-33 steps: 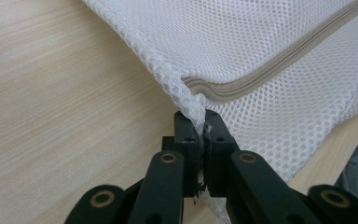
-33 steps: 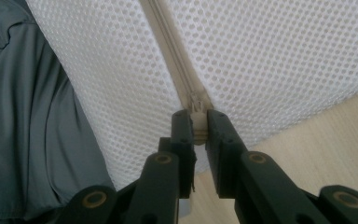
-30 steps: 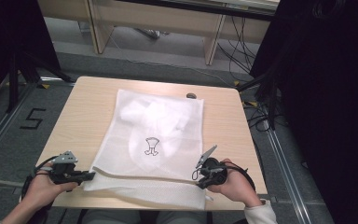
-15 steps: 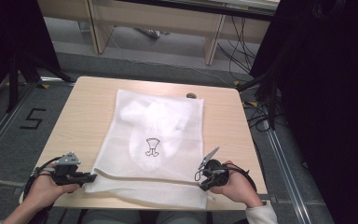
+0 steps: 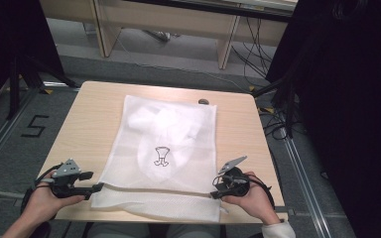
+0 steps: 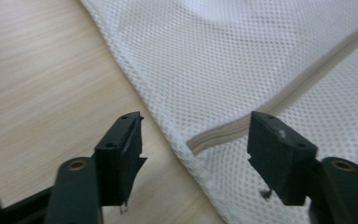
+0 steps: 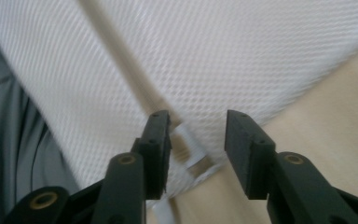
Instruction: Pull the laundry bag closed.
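Here, bag: white mesh zip-up laundry bag [image 5: 166, 153], flat on the light wooden table [image 5: 94, 114], pale garment inside.
Left gripper [image 6: 196, 140]: jaws wide.
Right gripper [image 7: 197, 135]: jaws narrowly apart around the zip's end.

White mesh bag [image 5: 168, 148]; light wood table [image 5: 94, 119].

High view: above the table's [image 5: 99, 106] 6 o'clock edge, facing 12 o'clock and down, far.
Left gripper view: close, along its jaws, on the bag's [image 6: 242, 60] zip end.
Right gripper view: close, on the bag's other end.
Shared: bag, tabletop.
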`<state>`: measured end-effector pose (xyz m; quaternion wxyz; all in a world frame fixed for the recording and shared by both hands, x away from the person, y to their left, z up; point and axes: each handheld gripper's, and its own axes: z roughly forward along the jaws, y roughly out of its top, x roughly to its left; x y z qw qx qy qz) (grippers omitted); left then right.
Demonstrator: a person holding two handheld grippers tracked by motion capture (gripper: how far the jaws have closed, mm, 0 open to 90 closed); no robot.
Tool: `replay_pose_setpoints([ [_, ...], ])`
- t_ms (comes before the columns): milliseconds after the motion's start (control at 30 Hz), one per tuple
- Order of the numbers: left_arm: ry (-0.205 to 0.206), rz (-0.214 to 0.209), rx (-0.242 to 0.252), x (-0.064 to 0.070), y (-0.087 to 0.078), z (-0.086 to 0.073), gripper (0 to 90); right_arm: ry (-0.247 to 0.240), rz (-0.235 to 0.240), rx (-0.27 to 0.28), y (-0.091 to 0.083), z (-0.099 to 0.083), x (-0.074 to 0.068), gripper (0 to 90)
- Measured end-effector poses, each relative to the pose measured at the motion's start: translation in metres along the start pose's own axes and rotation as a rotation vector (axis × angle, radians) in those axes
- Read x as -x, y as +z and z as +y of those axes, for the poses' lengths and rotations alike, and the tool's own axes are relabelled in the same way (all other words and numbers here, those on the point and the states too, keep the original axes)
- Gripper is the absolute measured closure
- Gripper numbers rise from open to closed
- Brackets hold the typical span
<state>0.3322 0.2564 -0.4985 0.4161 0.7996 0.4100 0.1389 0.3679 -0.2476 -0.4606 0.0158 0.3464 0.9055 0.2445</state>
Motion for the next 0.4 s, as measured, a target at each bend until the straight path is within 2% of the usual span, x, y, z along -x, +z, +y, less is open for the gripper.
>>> replay_pose_setpoints([
  [67, 0.003, 0.009, 0.005, -0.001, -0.001, 0.001, 29.0, 0.042, -0.028, 0.051, -0.002, 0.000, 0.006, 56.1],
  [100, 0.000, 0.004, 0.009, -0.001, -0.001, 0.001, 28.3, 0.080, -0.043, 0.085, -0.004, -0.001, 0.009, 54.2],
  [133, 0.014, 0.004, 0.008, -0.002, -0.001, 0.001, 27.5, 0.113, -0.066, 0.099, -0.005, -0.001, 0.010, 53.1],
  [200, 0.028, 0.002, -0.003, -0.003, -0.002, 0.001, 27.0, 0.147, -0.101, 0.164, -0.004, -0.002, 0.014, 50.8],
  [233, 0.011, 0.003, 0.024, -0.001, 0.000, 0.001, 27.0, 0.156, -0.127, 0.169, -0.005, -0.002, 0.016, 48.7],
  [267, 0.011, 0.002, 0.025, -0.001, 0.000, 0.002, 26.8, 0.152, -0.147, 0.174, -0.005, -0.003, 0.018, 48.6],
  [300, 0.000, -0.001, 0.033, 0.000, 0.000, 0.002, 26.6, 0.175, -0.147, 0.201, -0.004, -0.003, 0.018, 48.5],
  [333, 0.010, 0.001, 0.028, -0.001, 0.000, 0.002, 26.5, 0.185, -0.151, 0.218, -0.003, -0.003, 0.018, 47.8],
  [367, 0.004, -0.001, 0.035, 0.000, 0.000, 0.003, 26.5, 0.170, -0.165, 0.214, -0.004, -0.004, 0.019, 46.8],
  [400, -0.002, -0.006, 0.044, 0.001, 0.001, 0.003, 26.5, 0.185, -0.158, 0.227, -0.003, -0.003, 0.019, 46.3],
])
